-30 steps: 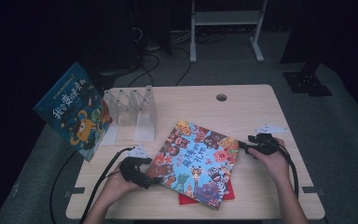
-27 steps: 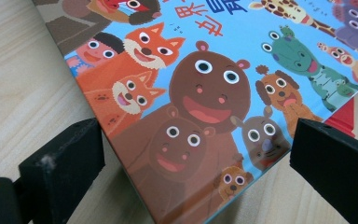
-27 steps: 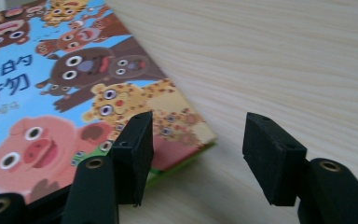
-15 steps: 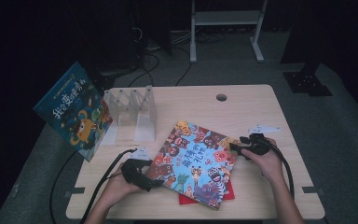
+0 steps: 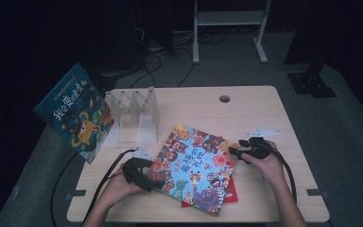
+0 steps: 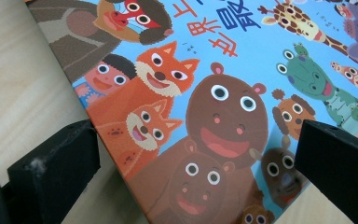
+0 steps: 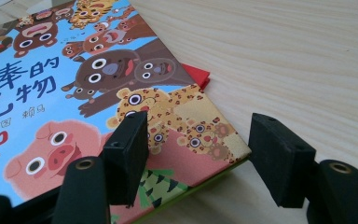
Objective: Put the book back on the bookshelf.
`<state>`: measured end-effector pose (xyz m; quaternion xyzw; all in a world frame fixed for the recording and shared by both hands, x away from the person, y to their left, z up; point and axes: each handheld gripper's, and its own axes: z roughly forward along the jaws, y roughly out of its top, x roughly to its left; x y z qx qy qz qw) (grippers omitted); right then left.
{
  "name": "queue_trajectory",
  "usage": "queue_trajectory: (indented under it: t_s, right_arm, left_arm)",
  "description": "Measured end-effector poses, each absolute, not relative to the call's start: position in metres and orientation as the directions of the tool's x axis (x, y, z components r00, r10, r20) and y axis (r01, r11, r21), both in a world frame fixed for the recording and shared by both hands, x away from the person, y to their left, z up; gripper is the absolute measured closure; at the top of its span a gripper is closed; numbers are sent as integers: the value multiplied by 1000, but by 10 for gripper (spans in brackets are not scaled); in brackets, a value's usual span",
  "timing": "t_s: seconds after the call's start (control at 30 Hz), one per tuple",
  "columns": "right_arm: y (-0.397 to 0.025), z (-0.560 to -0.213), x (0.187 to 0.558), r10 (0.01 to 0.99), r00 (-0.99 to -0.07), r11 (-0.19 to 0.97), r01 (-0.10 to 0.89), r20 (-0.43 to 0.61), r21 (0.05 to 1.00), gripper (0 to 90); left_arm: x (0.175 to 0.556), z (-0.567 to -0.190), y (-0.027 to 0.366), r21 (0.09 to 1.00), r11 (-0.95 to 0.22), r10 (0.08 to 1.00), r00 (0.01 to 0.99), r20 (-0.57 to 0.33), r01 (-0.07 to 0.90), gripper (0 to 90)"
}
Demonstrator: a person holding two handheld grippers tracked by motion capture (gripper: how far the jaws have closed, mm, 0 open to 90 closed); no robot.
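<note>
A wooden table (image 5: 264,109) carries a picture book with a cartoon-animal cover (image 5: 196,165), lying flat and turned askew near the front edge, on top of a red book (image 5: 229,195) whose corner also shows in the right gripper view beyond the upper book's edge. The cover bears large blue and red Chinese characters; in the right gripper view "棒的" and "礼物" can be read, and in the left gripper view "最" in blue, with the red characters beside it cut off. The left gripper (image 6: 196,172) sits at the book's near-left corner, its jaws spread wide with the corner lying between them, neither pad visibly pressing. The right gripper (image 7: 200,154) is at the book's right corner, jaws likewise apart, straddling that corner without closing on it. At the table's back left stands a clear divider rack (image 5: 134,111). A second book (image 5: 75,113) leans off the table's left edge; its white title reads "我会变" followed by characters too blurred to read.
</note>
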<state>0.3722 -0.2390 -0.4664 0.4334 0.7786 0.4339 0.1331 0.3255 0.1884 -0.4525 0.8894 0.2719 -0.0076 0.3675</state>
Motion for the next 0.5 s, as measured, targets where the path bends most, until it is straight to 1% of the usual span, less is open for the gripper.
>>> queue_trajectory:
  t_s: [0.2, 0.3, 0.5]
  right_arm:
    - [-238, -465, 362, 778, -607, 266, 556, 166, 787, 373]
    - [-238, -465, 359, 773, -613, 276, 556, 163, 784, 372]
    - [-237, -464, 358, 774, -615, 282, 550, 153, 786, 371]
  left_arm:
    - [318, -450, 192, 636, -579, 470, 846, -252, 511, 0]
    - [318, -450, 191, 636, -590, 467, 853, -234, 497, 0]
    - [331, -450, 185, 648, -581, 478, 851, -219, 493, 0]
